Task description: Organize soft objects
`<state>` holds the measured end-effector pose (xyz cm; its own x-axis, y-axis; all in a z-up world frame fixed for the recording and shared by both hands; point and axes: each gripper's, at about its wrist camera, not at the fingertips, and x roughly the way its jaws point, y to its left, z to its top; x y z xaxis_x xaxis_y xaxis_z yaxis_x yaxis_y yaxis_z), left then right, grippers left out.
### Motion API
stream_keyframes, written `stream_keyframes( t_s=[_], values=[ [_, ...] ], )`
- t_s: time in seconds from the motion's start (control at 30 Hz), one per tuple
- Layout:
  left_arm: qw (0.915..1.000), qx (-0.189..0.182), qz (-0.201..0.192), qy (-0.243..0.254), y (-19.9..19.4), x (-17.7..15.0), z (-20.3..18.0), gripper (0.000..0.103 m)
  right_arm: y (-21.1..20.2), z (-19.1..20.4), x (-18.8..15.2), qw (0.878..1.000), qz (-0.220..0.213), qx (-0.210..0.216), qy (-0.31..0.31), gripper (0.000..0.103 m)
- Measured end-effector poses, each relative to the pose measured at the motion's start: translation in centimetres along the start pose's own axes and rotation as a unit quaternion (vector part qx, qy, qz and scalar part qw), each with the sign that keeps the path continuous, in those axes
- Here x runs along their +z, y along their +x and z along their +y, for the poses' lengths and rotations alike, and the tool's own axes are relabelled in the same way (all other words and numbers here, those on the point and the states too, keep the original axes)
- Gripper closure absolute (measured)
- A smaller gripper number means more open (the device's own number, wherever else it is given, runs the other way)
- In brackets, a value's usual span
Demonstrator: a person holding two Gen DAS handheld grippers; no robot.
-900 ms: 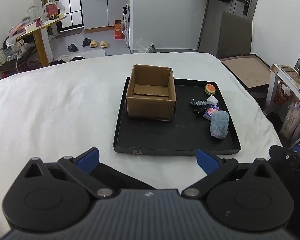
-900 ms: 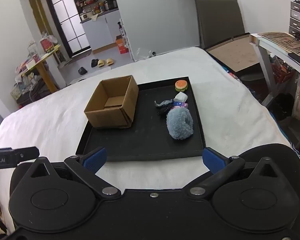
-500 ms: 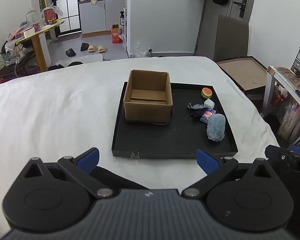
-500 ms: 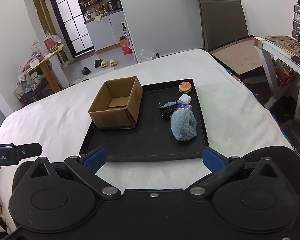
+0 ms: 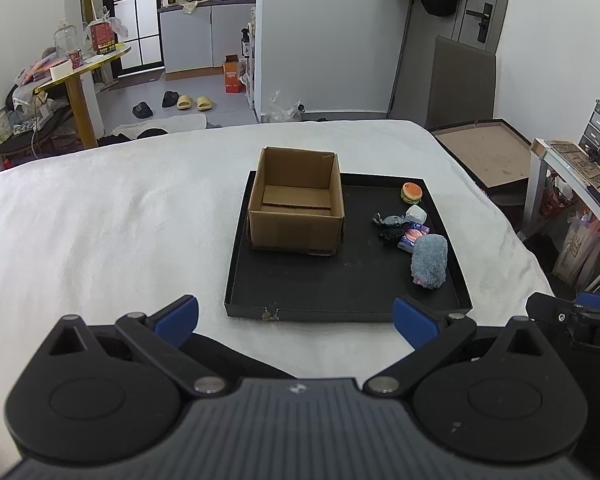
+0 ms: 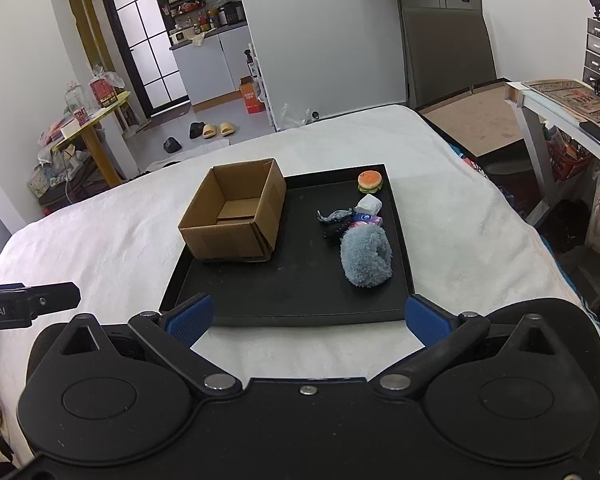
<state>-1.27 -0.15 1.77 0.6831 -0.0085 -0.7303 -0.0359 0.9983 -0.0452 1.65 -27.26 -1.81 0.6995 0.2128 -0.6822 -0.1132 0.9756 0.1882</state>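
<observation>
A black tray lies on a white-covered bed. An open, empty cardboard box stands on its left part. Along the tray's right side lie a fluffy blue plush, a burger toy, a white block, a blue-pink packet and small dark grey soft toys. My left gripper is open and empty, short of the tray's near edge. My right gripper is open and empty at the near edge.
The white bed cover spreads wide to the left of the tray. A desk and a flat board stand off the bed's right side. A yellow table and slippers are far behind.
Both grippers have drawn back and risen a little, so the tray and box look smaller and farther. Nothing on the tray has moved.
</observation>
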Motion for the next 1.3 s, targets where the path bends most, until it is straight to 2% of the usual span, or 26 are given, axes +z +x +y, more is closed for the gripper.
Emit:
stream_keyframes(
  t_s=[1.3],
  values=[
    [1.0000,-0.004,-0.006,-0.005,-0.64,-0.03,0.33,0.000,-0.14,0.26,-0.13,1.000,-0.001,-0.007,-0.008,0.000]
  ],
)
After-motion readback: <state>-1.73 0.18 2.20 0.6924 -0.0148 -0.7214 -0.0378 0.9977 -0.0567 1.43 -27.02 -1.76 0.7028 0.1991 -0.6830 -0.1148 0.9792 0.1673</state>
